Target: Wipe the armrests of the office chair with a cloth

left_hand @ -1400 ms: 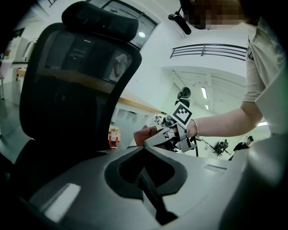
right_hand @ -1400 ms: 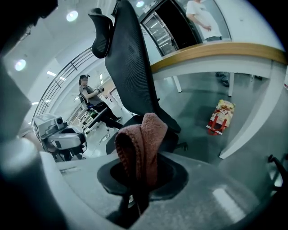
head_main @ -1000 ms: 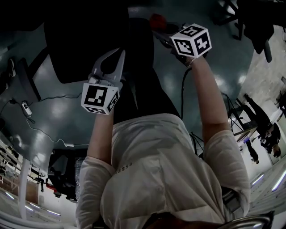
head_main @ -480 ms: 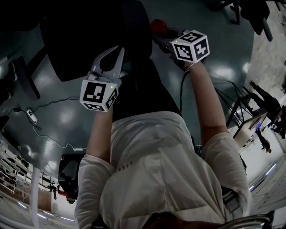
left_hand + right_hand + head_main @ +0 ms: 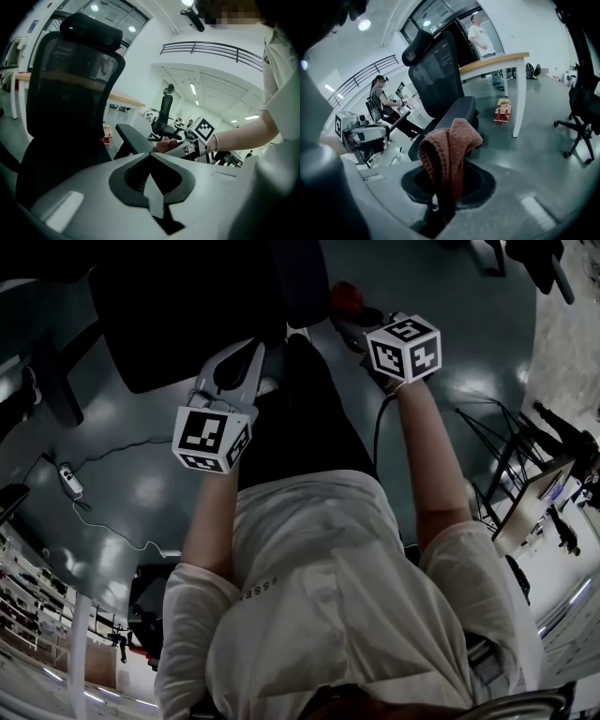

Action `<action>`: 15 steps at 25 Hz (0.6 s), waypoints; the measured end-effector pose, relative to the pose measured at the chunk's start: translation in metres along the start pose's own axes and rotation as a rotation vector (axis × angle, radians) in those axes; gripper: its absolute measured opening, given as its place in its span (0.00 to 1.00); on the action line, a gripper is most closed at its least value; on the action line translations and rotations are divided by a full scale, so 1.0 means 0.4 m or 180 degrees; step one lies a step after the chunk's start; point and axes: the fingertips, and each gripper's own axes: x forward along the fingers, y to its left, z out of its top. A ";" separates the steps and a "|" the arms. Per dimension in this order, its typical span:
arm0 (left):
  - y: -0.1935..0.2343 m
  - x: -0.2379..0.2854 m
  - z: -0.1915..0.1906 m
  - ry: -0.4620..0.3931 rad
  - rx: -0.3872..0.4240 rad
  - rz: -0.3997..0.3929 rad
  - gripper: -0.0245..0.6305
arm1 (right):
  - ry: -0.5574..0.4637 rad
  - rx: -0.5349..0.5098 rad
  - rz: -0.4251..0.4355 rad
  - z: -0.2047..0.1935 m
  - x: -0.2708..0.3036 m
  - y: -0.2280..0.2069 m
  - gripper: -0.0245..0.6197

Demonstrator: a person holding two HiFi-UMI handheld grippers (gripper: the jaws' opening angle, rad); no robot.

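left gripper (image 5: 152,156) closed, empty | right gripper (image 5: 446,186) jaws grasping cloth (image 5: 452,140) | shirt print (image 5: 260,589) likely illegible

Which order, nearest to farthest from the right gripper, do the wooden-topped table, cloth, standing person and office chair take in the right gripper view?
1. cloth: clamped in the jaws, centre.
2. office chair: just behind the cloth, left of centre.
3. wooden-topped table: past the chair, to its right.
4. standing person: beyond the table, near the top.
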 end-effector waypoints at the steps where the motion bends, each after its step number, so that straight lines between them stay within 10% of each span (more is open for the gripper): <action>1: -0.004 -0.006 -0.007 0.0000 0.0005 -0.0004 0.06 | -0.0015 0.0033 -0.0032 -0.012 -0.002 0.005 0.12; 15: -0.007 -0.109 -0.074 -0.0009 0.0039 0.0031 0.06 | -0.0353 0.0355 -0.0569 -0.075 0.040 0.132 0.12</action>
